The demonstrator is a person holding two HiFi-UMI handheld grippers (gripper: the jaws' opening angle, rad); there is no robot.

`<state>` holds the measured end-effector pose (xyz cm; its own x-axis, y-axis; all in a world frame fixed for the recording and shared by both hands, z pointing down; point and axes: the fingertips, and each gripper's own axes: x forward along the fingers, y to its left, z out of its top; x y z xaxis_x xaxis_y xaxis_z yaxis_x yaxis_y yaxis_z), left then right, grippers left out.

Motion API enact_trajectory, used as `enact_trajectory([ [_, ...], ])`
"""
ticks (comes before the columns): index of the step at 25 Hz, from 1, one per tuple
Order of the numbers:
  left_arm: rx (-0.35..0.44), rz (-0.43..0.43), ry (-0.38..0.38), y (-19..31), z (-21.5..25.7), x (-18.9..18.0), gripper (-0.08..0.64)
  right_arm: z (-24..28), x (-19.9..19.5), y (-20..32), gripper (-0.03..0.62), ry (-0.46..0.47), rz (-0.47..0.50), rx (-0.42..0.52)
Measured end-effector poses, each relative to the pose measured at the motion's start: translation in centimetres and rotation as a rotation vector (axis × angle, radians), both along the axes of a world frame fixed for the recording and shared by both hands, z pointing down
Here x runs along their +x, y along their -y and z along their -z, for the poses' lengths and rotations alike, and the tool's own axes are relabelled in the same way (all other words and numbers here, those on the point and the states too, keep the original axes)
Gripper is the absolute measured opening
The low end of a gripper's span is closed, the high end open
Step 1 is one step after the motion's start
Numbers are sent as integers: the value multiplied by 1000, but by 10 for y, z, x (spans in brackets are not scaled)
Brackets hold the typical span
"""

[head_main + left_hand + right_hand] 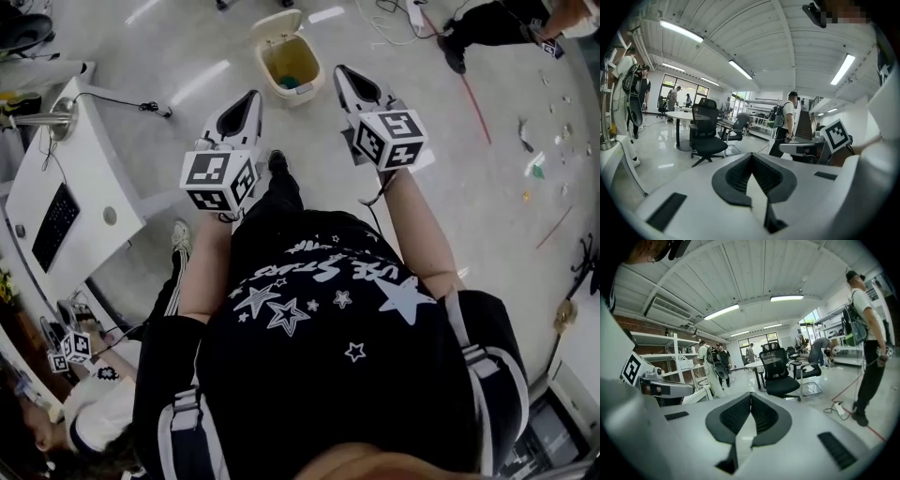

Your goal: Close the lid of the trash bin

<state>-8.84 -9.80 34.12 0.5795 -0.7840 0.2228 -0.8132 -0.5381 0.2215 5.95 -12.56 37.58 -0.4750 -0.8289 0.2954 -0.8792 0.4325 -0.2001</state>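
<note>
While upright, trash bin (286, 92) mouth-up (lid (277, 22) tilted back, away)

From the head, the left gripper (248, 103), the right gripper (345, 79) and the floor (187, 56) are viewed steeply downward. Both gripper views are aimed level across the room, close over their own jaws. A black office chair (707, 138) is shared by both.

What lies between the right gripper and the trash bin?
Nothing: in the head view, only bare floor separates the right gripper from the open trash bin.
</note>
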Motion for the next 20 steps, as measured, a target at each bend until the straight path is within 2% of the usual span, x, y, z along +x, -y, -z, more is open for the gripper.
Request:
enact_trajectory([
  [4,-8,-29,-8,40,-5,-19,11,-3,-16,46,8,1,-27,-14],
  [9,-29,-74,-25,84,-17,-40,11,-21,-36,91,8,0,-43,-83],
  [16,-81,-89,-24,126,-37,-43,11,-33,-24,126,8,-33,-86,-140],
  [20,-109,-66,-17,148,-53,-46,11,-49,-22,148,8,-45,-85,-171],
])
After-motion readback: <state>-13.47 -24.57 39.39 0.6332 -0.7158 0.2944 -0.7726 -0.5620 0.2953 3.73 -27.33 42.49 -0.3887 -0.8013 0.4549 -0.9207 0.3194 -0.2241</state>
